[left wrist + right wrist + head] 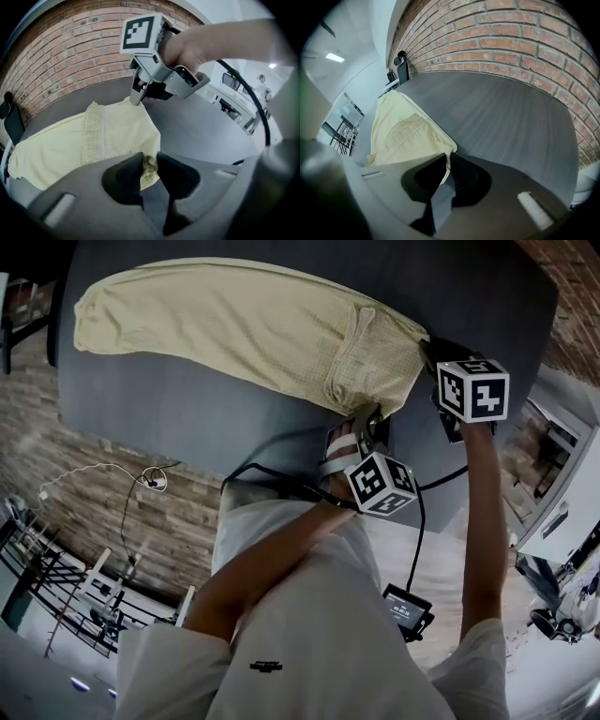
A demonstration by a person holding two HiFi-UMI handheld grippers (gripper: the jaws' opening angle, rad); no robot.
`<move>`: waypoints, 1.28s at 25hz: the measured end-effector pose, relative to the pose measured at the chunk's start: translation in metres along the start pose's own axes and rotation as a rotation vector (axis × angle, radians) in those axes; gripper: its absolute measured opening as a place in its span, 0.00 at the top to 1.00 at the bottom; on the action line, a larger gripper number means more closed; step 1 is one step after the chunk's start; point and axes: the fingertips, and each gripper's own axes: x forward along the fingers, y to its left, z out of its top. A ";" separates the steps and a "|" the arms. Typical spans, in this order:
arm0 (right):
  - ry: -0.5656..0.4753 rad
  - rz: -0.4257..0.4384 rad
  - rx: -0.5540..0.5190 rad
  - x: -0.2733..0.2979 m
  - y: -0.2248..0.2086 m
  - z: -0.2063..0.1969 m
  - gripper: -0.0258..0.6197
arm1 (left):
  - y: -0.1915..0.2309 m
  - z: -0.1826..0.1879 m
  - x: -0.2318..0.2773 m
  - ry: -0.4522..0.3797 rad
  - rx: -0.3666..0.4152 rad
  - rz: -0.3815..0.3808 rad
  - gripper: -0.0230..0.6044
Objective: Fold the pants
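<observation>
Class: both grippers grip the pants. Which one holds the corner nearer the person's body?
The left gripper: it pinches the pants corner by the table near edge; the right gripper holds the corner farther across the table.

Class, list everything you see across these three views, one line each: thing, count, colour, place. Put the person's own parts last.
pants: one, pale yellow, spread on the table
table: one, dark grey, under the pants
brick wall: one, reddish brown, behind the table
white cable: one, on the floor, left in the head view
screen device: one, black, beside the person's waist
shirt: one, white, on the person
left gripper: one, grey, shut on a pants corner
right gripper: one, grey, shut on the pants edge
left arm, right arm: two, bare, reaching to the grippers
</observation>
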 end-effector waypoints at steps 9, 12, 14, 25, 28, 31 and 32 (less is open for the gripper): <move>-0.031 -0.046 -0.020 -0.038 -0.003 -0.007 0.91 | -0.026 0.016 -0.026 -0.077 -0.041 -0.109 0.89; -0.044 -0.065 -0.022 -0.050 -0.002 -0.006 0.91 | -0.029 0.023 -0.038 -0.110 -0.072 -0.148 0.89; -0.055 -0.073 -0.020 -0.058 0.000 -0.005 0.91 | -0.029 0.026 -0.045 -0.126 -0.092 -0.167 0.89; -0.093 -0.113 -0.017 -0.080 0.017 0.018 0.91 | 0.001 0.037 -0.081 -0.222 -0.198 -0.224 0.89; -0.107 -0.113 -0.014 -0.084 0.026 0.029 0.91 | 0.014 0.038 -0.090 -0.240 -0.226 -0.230 0.89; -0.115 -0.110 -0.023 -0.085 0.037 0.043 0.91 | 0.030 0.038 -0.099 -0.259 -0.257 -0.227 0.89; -0.116 -0.109 -0.028 -0.085 0.042 0.048 0.91 | 0.037 0.038 -0.102 -0.266 -0.269 -0.224 0.89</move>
